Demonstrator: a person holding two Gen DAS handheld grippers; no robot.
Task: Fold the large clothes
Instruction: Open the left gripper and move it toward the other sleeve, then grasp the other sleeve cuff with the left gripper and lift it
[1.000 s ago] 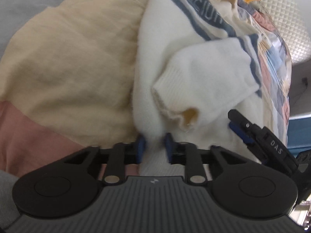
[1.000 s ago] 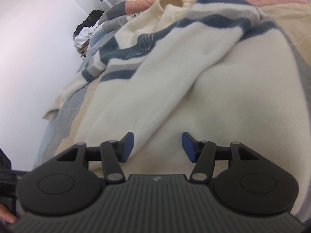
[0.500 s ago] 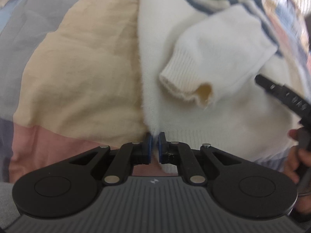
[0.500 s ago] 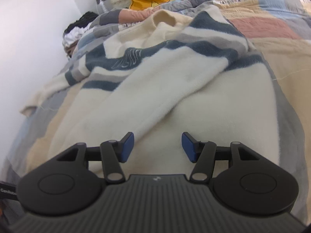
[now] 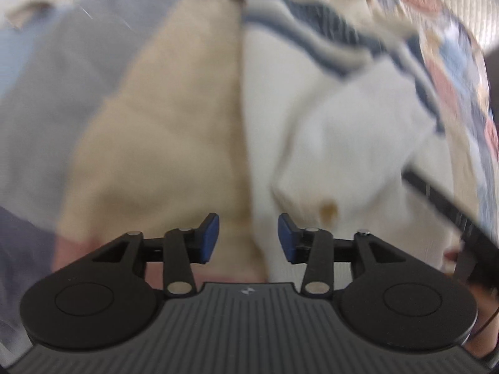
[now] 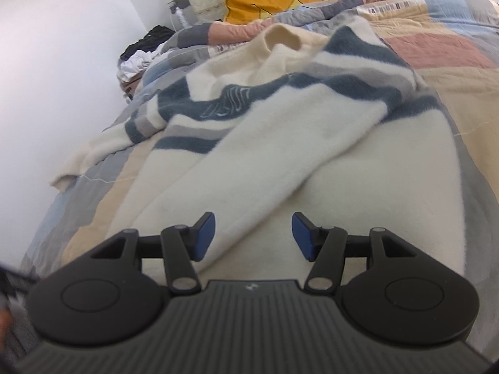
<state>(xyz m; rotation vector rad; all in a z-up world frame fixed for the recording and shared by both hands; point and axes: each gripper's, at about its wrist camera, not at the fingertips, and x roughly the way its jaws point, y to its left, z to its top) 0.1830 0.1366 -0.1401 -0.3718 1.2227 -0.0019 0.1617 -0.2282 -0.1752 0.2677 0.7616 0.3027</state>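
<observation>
Evidently done with the hem, the left gripper (image 5: 248, 238) has just been opening, nothing between its jaws, while the right gripper (image 6: 253, 237) waits half-wide over the striped sweater (image 6: 280, 143) spread on the bed (image 6: 461, 53).

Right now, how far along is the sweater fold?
Early. One sleeve lies folded across the sweater body. Left gripper has just opened, nothing between its pads; right gripper open, empty. Other sleeve still spread on the quilt; body unfolded.
</observation>
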